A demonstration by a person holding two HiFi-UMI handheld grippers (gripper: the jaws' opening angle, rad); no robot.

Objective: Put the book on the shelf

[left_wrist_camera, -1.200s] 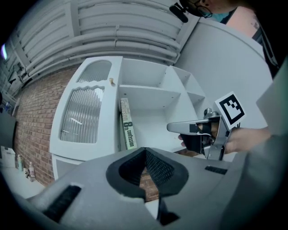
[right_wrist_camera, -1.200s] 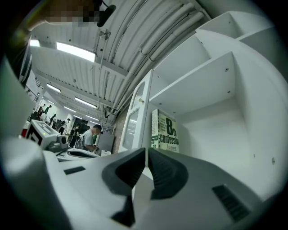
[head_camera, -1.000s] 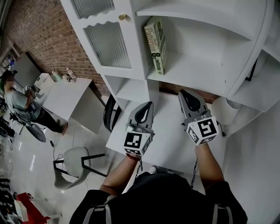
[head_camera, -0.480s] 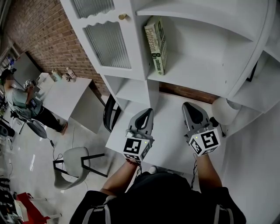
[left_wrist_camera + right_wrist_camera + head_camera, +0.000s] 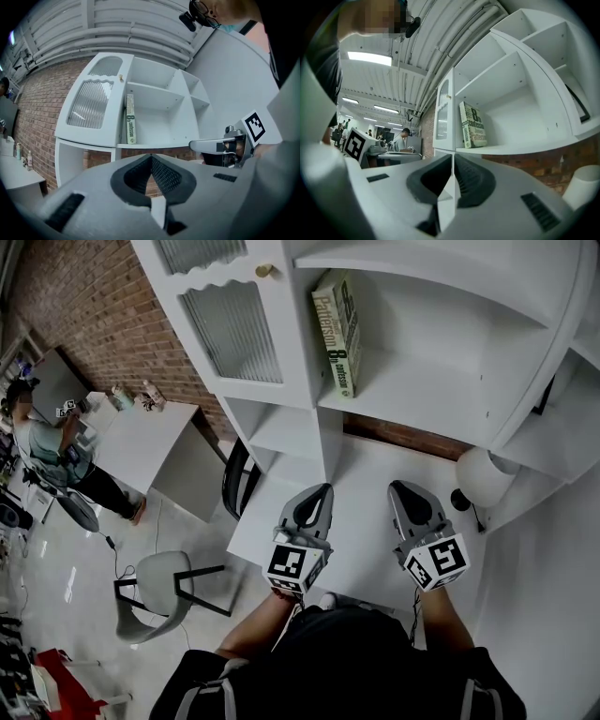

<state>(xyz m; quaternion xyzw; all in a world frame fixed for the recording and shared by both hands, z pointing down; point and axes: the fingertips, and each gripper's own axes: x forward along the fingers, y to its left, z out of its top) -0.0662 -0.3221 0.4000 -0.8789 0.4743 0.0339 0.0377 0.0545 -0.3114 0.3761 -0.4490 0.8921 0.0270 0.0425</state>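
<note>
A pale green book (image 5: 337,332) stands upright on the white shelf (image 5: 412,404), leaning against its left wall; it also shows as the book (image 5: 131,119) and the book (image 5: 471,125) in the gripper views. My left gripper (image 5: 322,490) and right gripper (image 5: 398,487) hover side by side over the white table below the shelf, well short of the book. Both have their jaws pressed together with nothing between them. The left gripper (image 5: 151,157) and right gripper (image 5: 453,157) point level toward the shelf unit.
A glass-fronted cabinet door (image 5: 230,329) with a brass knob adjoins the book's compartment. A white round lamp (image 5: 487,475) sits on the table (image 5: 361,521) at right. A grey chair (image 5: 164,596) and a person at another table (image 5: 141,442) are at left.
Both grippers have drawn back from the shelf toward my body and sunk lower, staying shut. The book has not moved.
</note>
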